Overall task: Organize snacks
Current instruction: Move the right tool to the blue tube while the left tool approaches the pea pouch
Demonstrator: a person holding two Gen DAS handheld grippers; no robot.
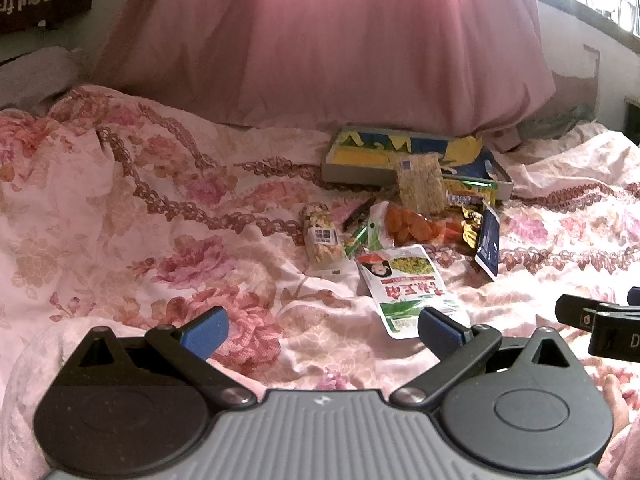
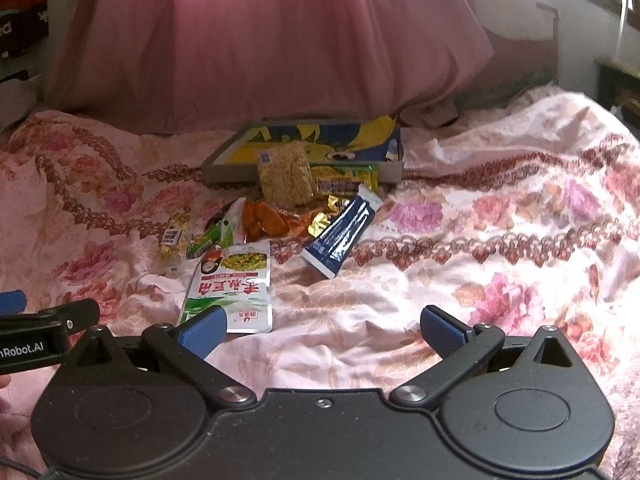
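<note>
Several snack packets lie in a loose heap on a floral bedspread [image 2: 460, 184], none yet sorted. Nearest the grippers is a flat green-and-white pouch [image 2: 230, 284], face up. Beyond it sit an orange crisp bag [image 2: 266, 220], a small clear bag of mixed pieces [image 1: 323, 236] to the left, and a dark blue sachet [image 2: 340, 236] to the right, propped at a tilt. A block of noodle-like cake [image 2: 285, 178] leans against the front wall of a shallow yellow-and-blue printed box [image 2: 224, 170], which rests at the foot of a pink pillow [image 2: 260, 40]. Wrappers under the cake overlap; their count is unclear from either view.

Left gripper [image 1: 322, 332] is spread wide and empty, hovering low over the bedspread short of the pouch. Right gripper [image 2: 324, 332] is likewise wide apart, holding nothing, its left pad just over the pouch's near edge.

Assessment: no pick has begun. Risks: the pouch lies flat on soft, wrinkled cloth, so closing fingers may pinch fabric instead; the leaning cake may topple if the heap is nudged; the two grippers are close together and could collide.
</note>
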